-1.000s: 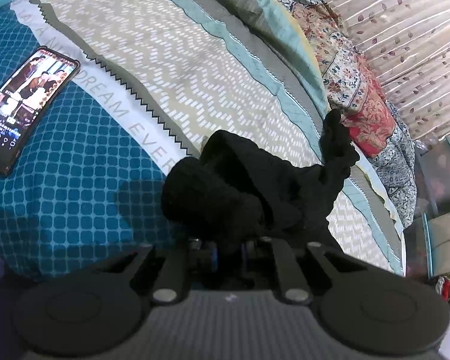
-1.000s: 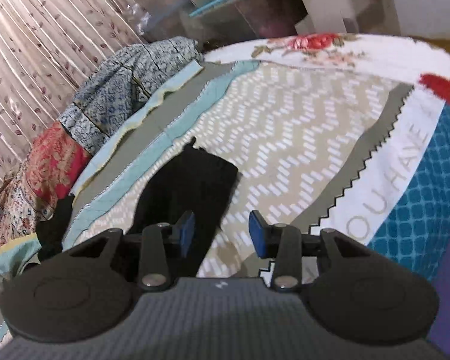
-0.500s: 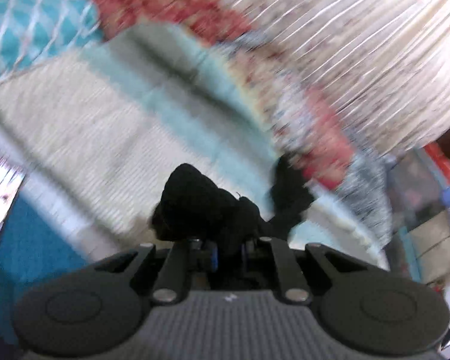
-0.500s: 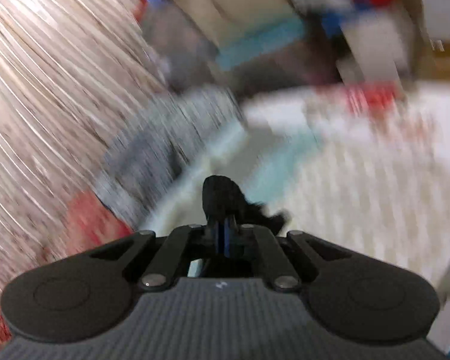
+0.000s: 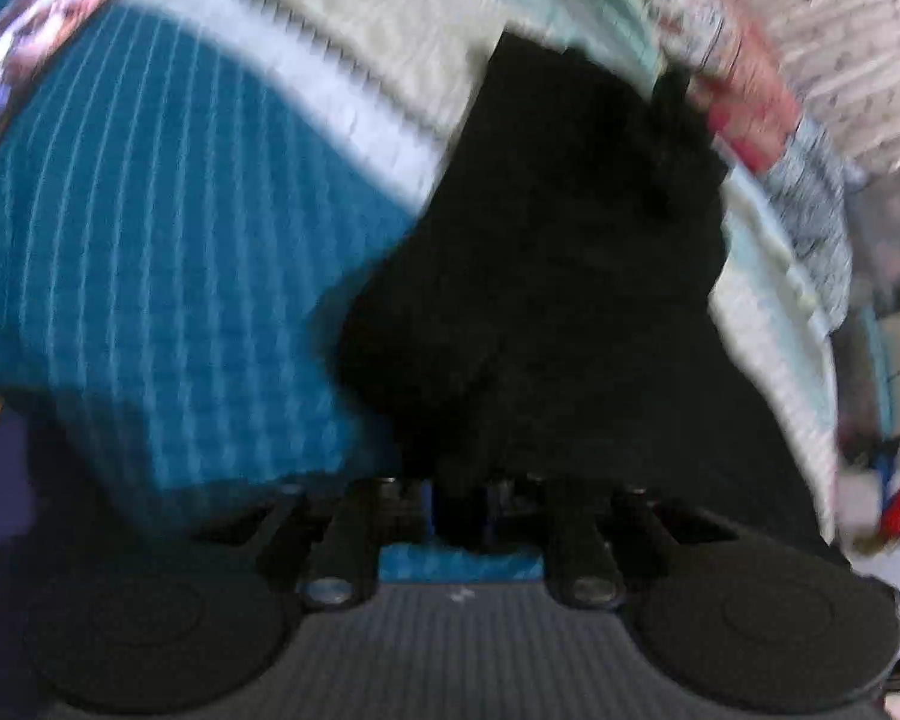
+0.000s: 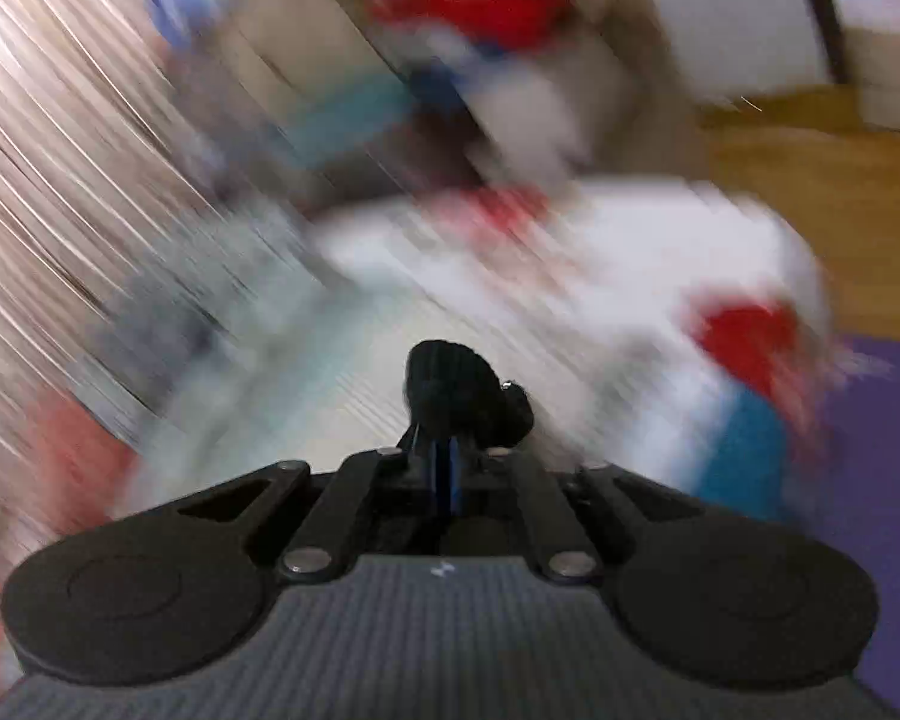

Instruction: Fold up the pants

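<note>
One phone [image 5: 36, 30] at far left on the bed [image 5: 150, 252], one pair of black pants [image 5: 570, 276], two grippers. Left gripper [image 5: 459, 510]: jaws nearly closed, clamped on a pants edge; the cloth spreads up and right from the tips over the bed. Right gripper [image 6: 447, 474]: jaws pinched tight on a black pants bunch [image 6: 456, 390] poking just above the tips; background blurred.

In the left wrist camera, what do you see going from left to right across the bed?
phone → blue checked blanket → black pants → flowery red quilt → pale curtain
</note>
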### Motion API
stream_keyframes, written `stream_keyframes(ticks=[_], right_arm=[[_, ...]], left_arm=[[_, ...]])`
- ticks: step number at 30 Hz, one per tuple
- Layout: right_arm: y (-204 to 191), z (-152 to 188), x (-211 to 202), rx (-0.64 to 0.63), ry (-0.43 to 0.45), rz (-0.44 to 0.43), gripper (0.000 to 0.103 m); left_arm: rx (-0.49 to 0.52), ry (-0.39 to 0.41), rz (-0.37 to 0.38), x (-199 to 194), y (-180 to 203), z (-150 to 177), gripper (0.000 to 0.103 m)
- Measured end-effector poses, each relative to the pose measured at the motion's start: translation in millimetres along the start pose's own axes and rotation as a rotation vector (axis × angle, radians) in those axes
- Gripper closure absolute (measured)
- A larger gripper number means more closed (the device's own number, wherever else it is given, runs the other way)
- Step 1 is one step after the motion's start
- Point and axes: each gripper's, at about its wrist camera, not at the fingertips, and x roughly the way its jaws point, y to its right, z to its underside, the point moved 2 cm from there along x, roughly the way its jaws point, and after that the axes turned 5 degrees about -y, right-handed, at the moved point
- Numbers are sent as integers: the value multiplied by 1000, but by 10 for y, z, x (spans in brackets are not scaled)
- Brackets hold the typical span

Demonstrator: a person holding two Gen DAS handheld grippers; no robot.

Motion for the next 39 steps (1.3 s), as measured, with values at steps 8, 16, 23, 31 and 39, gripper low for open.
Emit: stream_keyframes(ticks=[8, 16, 23, 31, 39], right_arm=[[324, 302, -550, 42, 209, 81, 43], [-1295, 126, -731, -308, 221, -236, 43], [-3357, 482, 292, -548, -92, -469, 43], [-4858, 1083, 2021, -490, -306, -485, 42], [-4966, 1399, 2848, -417, -331, -508, 45]], left_arm=[[164, 256, 4, -960, 23, -180, 63], [492, 530, -237, -888, 704, -1109, 19], [672, 433, -160, 90, 1173, -1607, 7], [597, 384, -69, 549, 1016, -1914, 30], [504, 412, -81, 616, 927, -2025, 93]])
